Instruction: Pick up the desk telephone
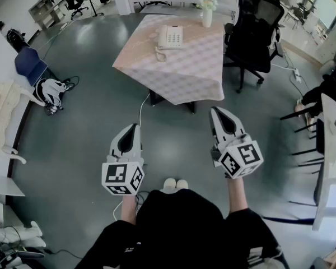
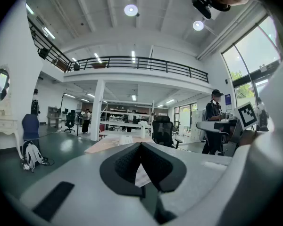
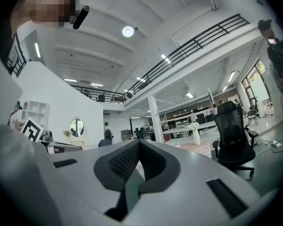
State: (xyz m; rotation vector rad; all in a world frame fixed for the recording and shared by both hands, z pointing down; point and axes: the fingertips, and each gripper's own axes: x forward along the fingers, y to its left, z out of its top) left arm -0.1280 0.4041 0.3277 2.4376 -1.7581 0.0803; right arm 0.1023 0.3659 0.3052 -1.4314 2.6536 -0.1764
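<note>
The white desk telephone (image 1: 171,36) lies on a table (image 1: 196,66) with a pale pink checked cloth, far ahead across the floor. Its coiled cord hangs toward the table's left edge. My left gripper (image 1: 135,127) and my right gripper (image 1: 214,111) are held side by side at waist height, well short of the table, both shut and empty. In the left gripper view the closed gripper (image 2: 141,146) points roughly level at the distant table (image 2: 104,147). The right gripper (image 3: 139,146) is also closed with nothing in it.
A white vase of flowers (image 1: 206,13) stands at the table's far corner. A black office chair (image 1: 255,32) stands right of the table. A blue chair (image 1: 31,65) and a backpack (image 1: 52,91) are at the left, and a cable (image 1: 141,108) trails from under the table. A person (image 2: 216,121) stands at a desk.
</note>
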